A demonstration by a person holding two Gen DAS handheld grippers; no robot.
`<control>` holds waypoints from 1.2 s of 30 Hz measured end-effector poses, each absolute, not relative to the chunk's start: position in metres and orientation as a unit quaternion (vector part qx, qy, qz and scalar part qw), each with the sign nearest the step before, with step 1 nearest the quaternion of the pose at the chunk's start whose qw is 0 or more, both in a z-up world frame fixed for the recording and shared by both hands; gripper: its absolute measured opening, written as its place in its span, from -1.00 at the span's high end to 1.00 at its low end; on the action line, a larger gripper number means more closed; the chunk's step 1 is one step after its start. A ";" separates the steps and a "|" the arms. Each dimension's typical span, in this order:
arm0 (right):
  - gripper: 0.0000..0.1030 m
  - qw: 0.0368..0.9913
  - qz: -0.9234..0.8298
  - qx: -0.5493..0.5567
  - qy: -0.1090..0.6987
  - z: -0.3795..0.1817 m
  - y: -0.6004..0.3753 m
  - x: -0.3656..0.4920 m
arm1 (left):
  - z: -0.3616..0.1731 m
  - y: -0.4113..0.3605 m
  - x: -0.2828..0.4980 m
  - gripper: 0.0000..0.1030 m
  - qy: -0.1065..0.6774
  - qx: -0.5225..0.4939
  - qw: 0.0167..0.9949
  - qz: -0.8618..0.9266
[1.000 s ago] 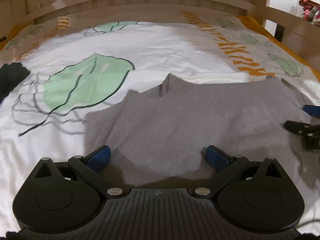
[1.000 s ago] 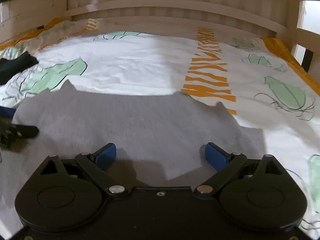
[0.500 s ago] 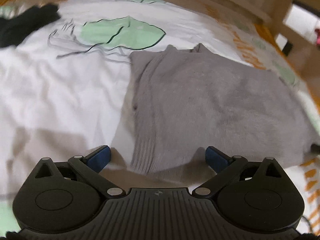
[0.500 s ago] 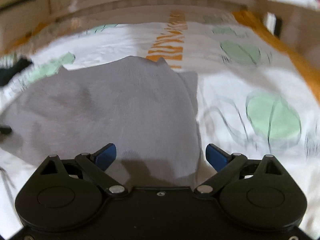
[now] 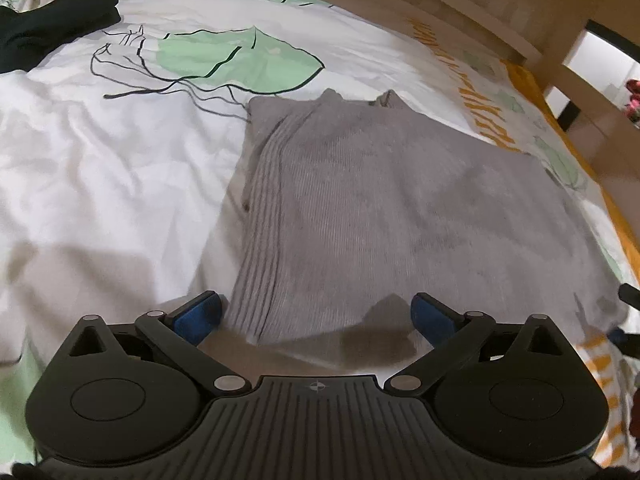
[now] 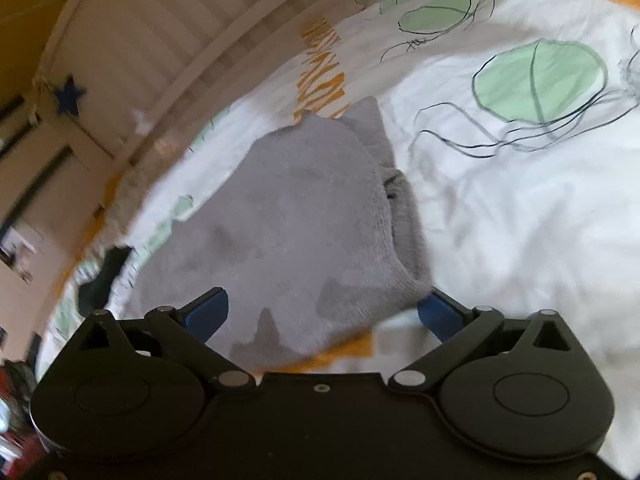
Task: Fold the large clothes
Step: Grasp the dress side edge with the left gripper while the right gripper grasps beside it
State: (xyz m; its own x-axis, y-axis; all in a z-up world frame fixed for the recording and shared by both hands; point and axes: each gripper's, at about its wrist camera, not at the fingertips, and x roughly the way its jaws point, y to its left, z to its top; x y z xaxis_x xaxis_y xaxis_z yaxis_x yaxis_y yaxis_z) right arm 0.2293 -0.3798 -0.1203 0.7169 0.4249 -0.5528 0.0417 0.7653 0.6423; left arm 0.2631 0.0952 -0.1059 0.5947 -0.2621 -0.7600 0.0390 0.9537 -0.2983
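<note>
Left wrist: grey sweater's (image 5: 392, 216) corner between spread fingers (image 5: 198, 316)

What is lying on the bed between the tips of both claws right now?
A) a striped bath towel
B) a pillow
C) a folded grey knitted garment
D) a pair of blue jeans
C: both views show a ribbed grey knitted garment lying on the leaf-print bed cover, with its near edge between each open claw's blue tips.
</note>
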 end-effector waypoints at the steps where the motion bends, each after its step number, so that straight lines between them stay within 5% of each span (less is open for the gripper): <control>1: -1.00 0.866 0.114 0.331 0.356 -0.123 -0.379 0.233 | -0.106 0.094 0.268 -0.99 0.442 -0.127 0.884 -0.085; 10: -0.96 0.863 0.147 0.357 0.326 -0.132 -0.372 0.260 | -0.108 0.098 0.294 -0.89 0.415 -0.167 0.888 -0.106; 12: -0.35 0.863 0.142 0.354 0.332 -0.133 -0.371 0.262 | -0.106 0.101 0.290 0.46 0.409 -0.183 0.887 -0.108; 13: 0.48 0.858 0.132 0.352 0.348 -0.135 -0.371 0.263 | -0.106 0.103 0.289 0.55 0.412 -0.195 0.882 -0.117; 14: 0.68 0.852 0.115 0.351 0.371 -0.139 -0.371 0.265 | -0.105 0.105 0.289 0.63 0.415 -0.203 0.879 -0.120; 29: 0.73 0.851 0.121 0.365 0.358 -0.081 -0.379 0.186 | -0.055 0.131 0.221 0.76 0.434 -0.221 0.855 -0.180; 36: 0.72 0.824 0.117 0.346 0.433 -0.081 -0.384 0.122 | -0.070 0.143 0.164 0.74 0.470 -0.198 0.837 -0.198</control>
State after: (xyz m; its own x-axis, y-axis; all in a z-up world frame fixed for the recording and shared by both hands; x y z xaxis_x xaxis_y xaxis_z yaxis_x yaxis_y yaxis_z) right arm 0.1217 -0.3835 -0.0807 0.5983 0.4925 -0.6321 0.1063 0.7331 0.6718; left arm 0.1636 0.1428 -0.0695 0.4793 -0.5177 -0.7087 0.1454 0.8432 -0.5176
